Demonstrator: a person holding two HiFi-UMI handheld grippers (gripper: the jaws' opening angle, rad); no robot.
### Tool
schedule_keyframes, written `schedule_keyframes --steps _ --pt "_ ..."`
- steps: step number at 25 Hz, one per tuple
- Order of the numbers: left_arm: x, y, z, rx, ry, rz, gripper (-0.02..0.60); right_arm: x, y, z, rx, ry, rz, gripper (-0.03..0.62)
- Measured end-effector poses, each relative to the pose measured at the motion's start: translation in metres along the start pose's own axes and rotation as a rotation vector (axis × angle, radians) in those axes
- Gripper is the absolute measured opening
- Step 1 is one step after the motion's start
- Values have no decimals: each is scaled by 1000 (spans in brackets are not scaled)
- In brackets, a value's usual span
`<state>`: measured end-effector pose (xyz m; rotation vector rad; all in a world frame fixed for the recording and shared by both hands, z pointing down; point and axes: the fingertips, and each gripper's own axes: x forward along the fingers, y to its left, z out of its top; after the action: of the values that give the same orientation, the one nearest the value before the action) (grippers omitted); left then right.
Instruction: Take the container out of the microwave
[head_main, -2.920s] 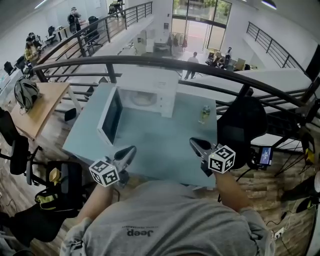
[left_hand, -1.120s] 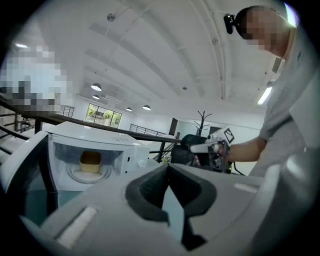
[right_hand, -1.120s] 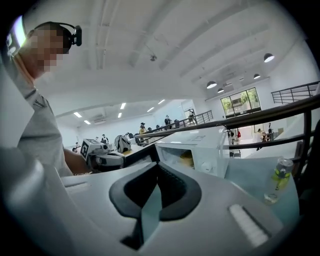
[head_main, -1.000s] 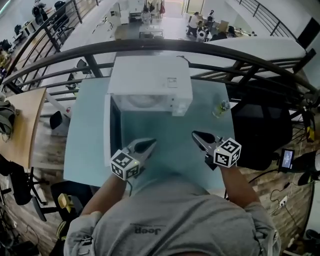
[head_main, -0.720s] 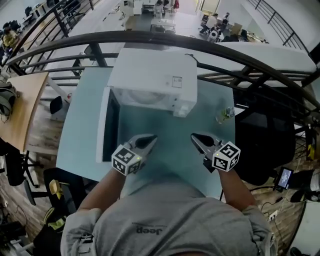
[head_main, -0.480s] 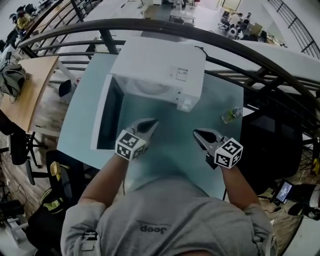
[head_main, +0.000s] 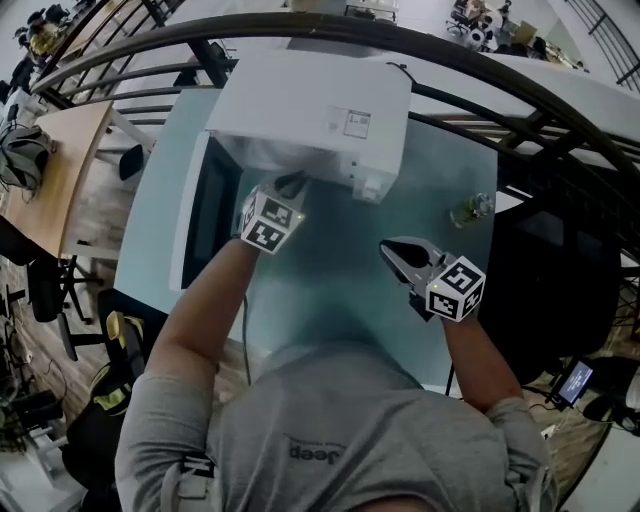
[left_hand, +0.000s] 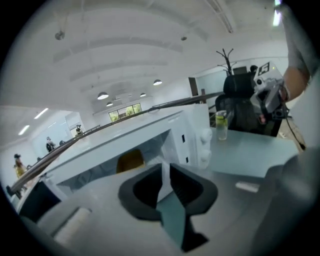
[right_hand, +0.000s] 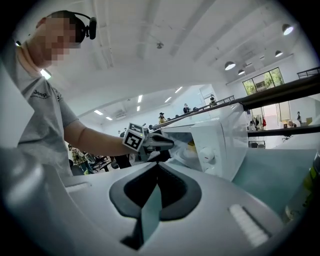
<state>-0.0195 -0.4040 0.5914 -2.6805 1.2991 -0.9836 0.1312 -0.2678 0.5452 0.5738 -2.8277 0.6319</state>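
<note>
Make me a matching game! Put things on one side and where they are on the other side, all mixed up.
1. left gripper
2. right gripper
3. bottle
4. microwave door

A. swung open to the left
B. at the opening of the microwave
C. stands on the table, right of the microwave
D. over the table, short of the microwave

Pairs: 1-B, 2-D, 3-C, 4-A

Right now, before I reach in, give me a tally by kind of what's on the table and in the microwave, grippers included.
Microwave, door open: 1
Yellow container inside the microwave: 1
Bottle on the table to the microwave's right: 1
Grippers: 2, the left gripper at the microwave's opening and the right gripper over the table
Total: 5
</note>
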Motion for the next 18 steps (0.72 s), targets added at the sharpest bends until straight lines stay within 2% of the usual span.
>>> schedule_keyframes --steps 8,12,16,18 --pt "60 42 -29 194 141 15 74 25 -28 6 -35 -30 -39 5" --pt "85 59 -39 357 198 9 74 36 -40 -1 -9 -33 -42 5" --pt "108 75 -61 555 286 8 79 45 -45 -17 16 -21 -42 5" --pt "116 82 -67 598 302 14 83 48 -48 -25 31 -13 -44 5"
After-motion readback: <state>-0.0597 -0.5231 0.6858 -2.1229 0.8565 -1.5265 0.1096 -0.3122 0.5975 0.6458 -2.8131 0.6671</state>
